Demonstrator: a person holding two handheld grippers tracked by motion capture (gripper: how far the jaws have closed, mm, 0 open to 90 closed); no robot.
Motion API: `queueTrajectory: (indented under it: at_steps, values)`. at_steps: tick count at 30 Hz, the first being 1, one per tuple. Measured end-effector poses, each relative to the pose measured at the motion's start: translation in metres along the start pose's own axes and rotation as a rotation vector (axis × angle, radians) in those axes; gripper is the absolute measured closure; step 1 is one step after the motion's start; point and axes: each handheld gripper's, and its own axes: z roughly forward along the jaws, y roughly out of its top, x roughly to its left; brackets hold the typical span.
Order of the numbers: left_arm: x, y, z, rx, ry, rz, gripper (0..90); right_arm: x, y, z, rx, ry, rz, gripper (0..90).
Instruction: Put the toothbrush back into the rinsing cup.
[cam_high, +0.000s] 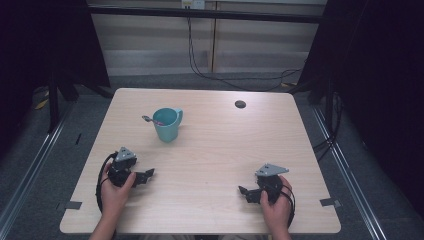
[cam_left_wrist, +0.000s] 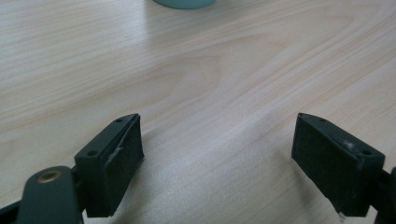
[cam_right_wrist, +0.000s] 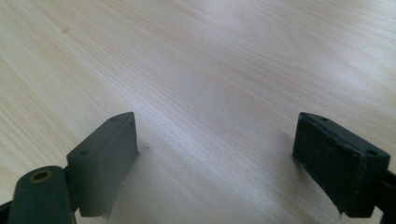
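A teal mug (cam_high: 167, 123) stands upright on the wooden table (cam_high: 215, 150), left of centre toward the far side, with a spoon handle (cam_high: 148, 119) sticking out over its left rim. Its base (cam_left_wrist: 184, 3) peeks in at the top of the left gripper view. My left gripper (cam_high: 147, 175) rests near the front left, held in a hand, jaws wide apart over bare wood (cam_left_wrist: 217, 135). At the front right, my right gripper (cam_high: 243, 192) is held low, its jaws also spread with nothing between them (cam_right_wrist: 215, 135).
A small dark round cap (cam_high: 240, 104) sits in the table's far right area. Cables (cam_high: 220, 75) hang and trail on the floor behind the table. Dark frame posts (cam_high: 55, 95) stand at both sides.
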Motion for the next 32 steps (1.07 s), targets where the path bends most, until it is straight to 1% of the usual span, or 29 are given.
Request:
queueTrajectory:
  at_steps: [2, 5, 6, 8, 32]
  values:
    - [-0.0021, 0.0000, 0.0005, 0.007, 0.011, 0.019, 16.1, -0.0001, 0.0000, 0.0001, -0.001, 0.001, 0.000, 13.4]
    - [-0.0046, 0.0001, 0.0015, 0.013, 0.028, 0.035, 15.7, 0.0001, 0.0000, 0.0000, 0.000, 0.001, 0.001, 13.5]
    - [-0.0045, 0.0004, 0.0012, 0.023, 0.028, 0.050, 15.4, 0.0000, 0.0000, 0.0000, 0.000, 0.000, 0.000, 13.5]
    - [-0.0047, 0.0003, 0.0015, 0.018, 0.028, 0.040, 15.2, 0.0000, 0.0000, 0.0000, 0.000, 0.000, -0.001, 13.5]
    - [-0.0050, 0.0004, 0.0017, 0.020, 0.026, 0.046, 14.4, 0.0000, 0.0000, 0.0000, 0.000, 0.007, -0.004, 13.2]
